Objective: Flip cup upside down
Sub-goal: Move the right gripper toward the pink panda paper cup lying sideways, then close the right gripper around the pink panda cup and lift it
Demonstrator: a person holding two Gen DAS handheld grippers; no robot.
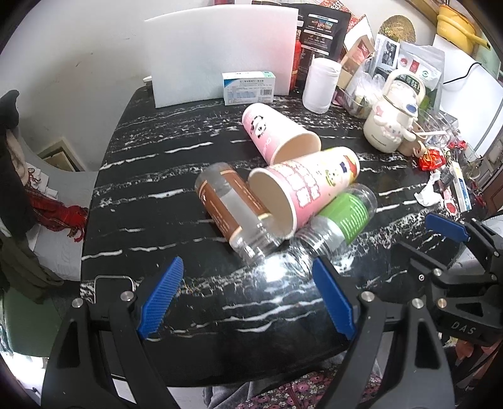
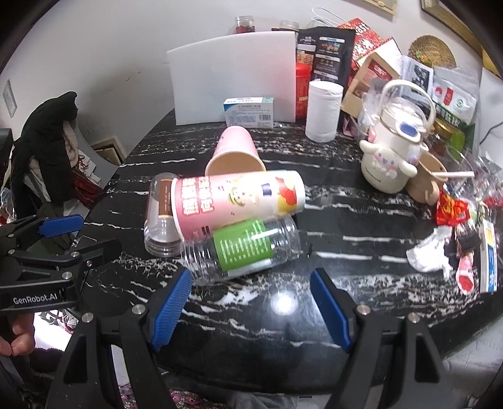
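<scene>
Both tools (image 1: 248, 299) (image 2: 251, 310) agape; cups (image 1: 301, 188) seemingly sideways.

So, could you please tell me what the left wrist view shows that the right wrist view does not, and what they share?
Only the left wrist view shows the panda print on the far cup, the open mouth of the near cup and a yellow pot at top right.

Only the right wrist view shows two jars behind the white board and a hand at the left edge.

Both show two pink cups and two clear bottles on their sides, and both grippers open and empty, left and right.
</scene>
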